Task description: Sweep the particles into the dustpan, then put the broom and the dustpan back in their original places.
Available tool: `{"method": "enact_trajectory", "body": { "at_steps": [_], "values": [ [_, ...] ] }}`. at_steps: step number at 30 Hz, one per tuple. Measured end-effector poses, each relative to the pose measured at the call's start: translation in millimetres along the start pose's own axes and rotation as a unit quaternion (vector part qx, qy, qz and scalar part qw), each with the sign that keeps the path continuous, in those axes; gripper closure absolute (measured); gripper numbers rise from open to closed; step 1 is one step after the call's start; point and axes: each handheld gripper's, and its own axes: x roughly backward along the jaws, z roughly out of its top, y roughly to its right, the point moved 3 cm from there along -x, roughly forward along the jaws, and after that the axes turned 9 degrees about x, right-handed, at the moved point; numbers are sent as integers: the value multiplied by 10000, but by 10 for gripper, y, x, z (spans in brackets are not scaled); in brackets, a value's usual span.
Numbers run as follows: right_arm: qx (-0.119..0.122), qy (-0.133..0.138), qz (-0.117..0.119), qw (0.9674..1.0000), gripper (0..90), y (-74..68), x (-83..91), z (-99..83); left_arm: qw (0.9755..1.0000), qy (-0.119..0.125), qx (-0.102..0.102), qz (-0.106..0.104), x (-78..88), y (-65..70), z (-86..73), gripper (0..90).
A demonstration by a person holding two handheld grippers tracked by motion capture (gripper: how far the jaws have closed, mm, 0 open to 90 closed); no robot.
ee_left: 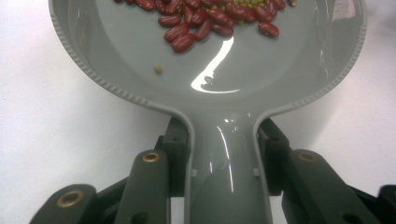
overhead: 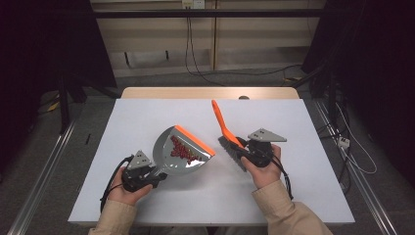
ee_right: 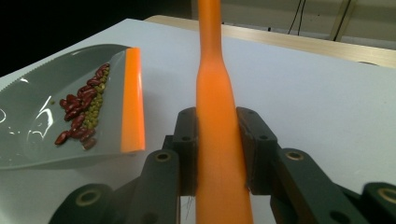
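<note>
Jaws both clamped: left gripper on dustpan handle, right gripper on brush handle, beans already in pan on tabletop — sweeping looks done; next prob. lift pan level w/o spilling.

A white-topped table with a wooden far edge carries a grey dustpan with an orange lip near its middle, and a brush with an orange handle lies just right of the dustpan.
</note>
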Motion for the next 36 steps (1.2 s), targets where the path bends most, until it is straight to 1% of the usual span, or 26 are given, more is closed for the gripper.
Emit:
{"method": "enact_trajectory", "body": {
  "at_steps": [4, 5, 6, 8, 10, 11, 15, 16, 20, 26, 28, 32, 33, 35, 36],
  "values": [
    [-26, -17, -56, 10000, 713, 48, 33, -27, 10000, 43, 50, 44, 3, -30, 7, 641],
    [-20, -17, -72, 10000, 713, 61, 40, -35, 9999, 21, 93, 52, 4, -36, 7, 641],
    [-31, -12, -84, 10000, 713, 70, 43, -40, 9999, 39, 66, 82, 2, -50, 10, 641],
    [-46, -11, -99, 9999, 713, 78, 53, -48, 9999, 47, 94, 100, 4, -63, 12, 641],
    [-62, -5, -87, 9999, 713, 83, 58, -51, 9998, 60, 156, 119, 10, -72, 14, 641],
    [-50, -16, -91, 9999, 713, 85, 60, -53, 9998, 65, 126, 125, 15, -82, 16, 641],
    [-68, -21, -94, 9999, 713, 89, 57, -58, 9997, 67, 162, 197, 30, -109, 15, 641],
    [-80, -19, -86, 9999, 713, 90, 56, -58, 9996, 74, 204, 195, 32, -113, 14, 641],
    [-81, -17, -79, 9999, 713, 94, 59, -60, 9993, 118, 270, 235, 36, -136, 17, 641],
    [-89, -30, -76, 9999, 713, 106, 72, -75, 9991, 79, 276, 310, 41, -162, 18, 641],
    [-70, -19, -82, 9999, 713, 114, 76, -75, 9989, 102, 322, 333, 43, -173, 17, 641],
    [-122, 1, -85, 9999, 713, 129, 95, -86, 9984, 144, 396, 367, 45, -203, 28, 641],
    [-132, 17, -83, 9999, 713, 137, 100, -90, 9982, 164, 441, 382, 41, -205, 29, 641],
    [-144, 16, -109, 9998, 713, 157, 118, -101, 9982, 136, 413, 414, 43, -224, 32, 641],
    [-149, 8, -124, 9998, 713, 169, 128, -107, 9979, 147, 440, 453, 44, -231, 33, 641]
  ]
}}
